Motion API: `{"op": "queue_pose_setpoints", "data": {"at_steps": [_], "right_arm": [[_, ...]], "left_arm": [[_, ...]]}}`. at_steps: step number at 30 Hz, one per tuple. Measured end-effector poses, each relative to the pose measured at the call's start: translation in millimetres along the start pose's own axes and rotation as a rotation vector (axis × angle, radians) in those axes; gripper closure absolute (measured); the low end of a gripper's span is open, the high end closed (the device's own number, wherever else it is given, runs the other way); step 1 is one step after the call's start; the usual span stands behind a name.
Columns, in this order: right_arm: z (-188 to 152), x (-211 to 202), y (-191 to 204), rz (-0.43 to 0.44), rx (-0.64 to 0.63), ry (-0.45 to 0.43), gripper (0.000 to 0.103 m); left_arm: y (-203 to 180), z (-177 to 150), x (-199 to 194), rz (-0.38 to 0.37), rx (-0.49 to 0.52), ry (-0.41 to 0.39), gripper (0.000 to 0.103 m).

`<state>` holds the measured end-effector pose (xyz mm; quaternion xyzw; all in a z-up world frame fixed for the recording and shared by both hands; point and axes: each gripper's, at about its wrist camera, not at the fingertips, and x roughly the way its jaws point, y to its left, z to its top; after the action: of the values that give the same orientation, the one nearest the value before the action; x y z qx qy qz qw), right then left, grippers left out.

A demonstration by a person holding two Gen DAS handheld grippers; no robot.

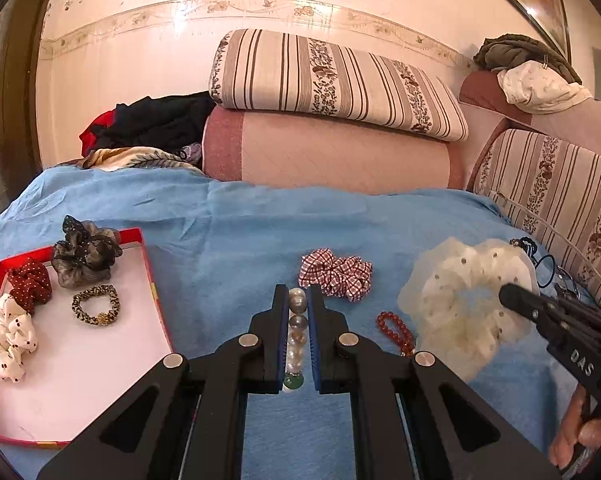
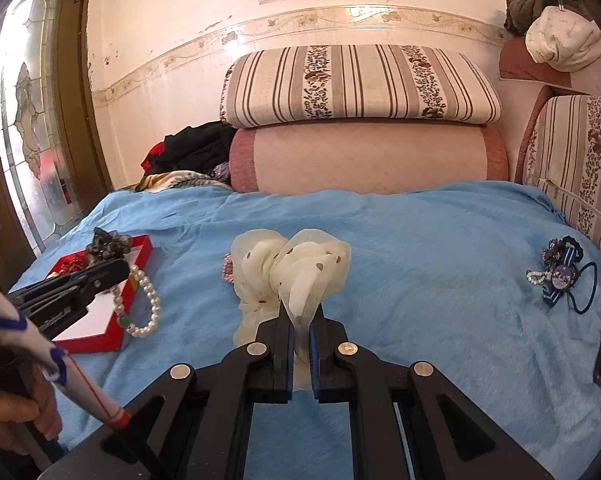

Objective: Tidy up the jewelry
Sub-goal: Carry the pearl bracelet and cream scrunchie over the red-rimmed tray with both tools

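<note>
My left gripper (image 1: 298,300) is shut on a pearl bracelet (image 1: 296,332) with a green bead, held above the blue cloth; in the right wrist view the bracelet (image 2: 150,300) hangs from it beside the red tray (image 2: 112,334). My right gripper (image 2: 300,312) is shut on a cream sheer scrunchie (image 2: 296,268) with dark dots, lifted off the cloth; it shows in the left wrist view (image 1: 460,304) too. The red tray (image 1: 84,360) at left holds several scrunchies and a leopard hair tie (image 1: 96,304).
A red checked scrunchie (image 1: 336,274) and a red bead bracelet (image 1: 396,328) lie on the blue cloth (image 1: 260,220). More hair ties and a bow (image 2: 560,276) lie at the right. Striped cushions (image 1: 332,80) and a bolster stand behind.
</note>
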<state>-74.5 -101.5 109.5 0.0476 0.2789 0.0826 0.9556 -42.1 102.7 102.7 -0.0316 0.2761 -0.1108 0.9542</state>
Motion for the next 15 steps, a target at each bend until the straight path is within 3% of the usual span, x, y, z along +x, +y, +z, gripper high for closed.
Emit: {"op": "queue_pose_setpoints", "data": {"at_steps": [15], "right_arm": [[-1,-19,46,-0.031,-0.043,0.033,0.096]], "left_arm": [[27,13,-28,-0.012,-0.066,-0.055,0.094]]}}
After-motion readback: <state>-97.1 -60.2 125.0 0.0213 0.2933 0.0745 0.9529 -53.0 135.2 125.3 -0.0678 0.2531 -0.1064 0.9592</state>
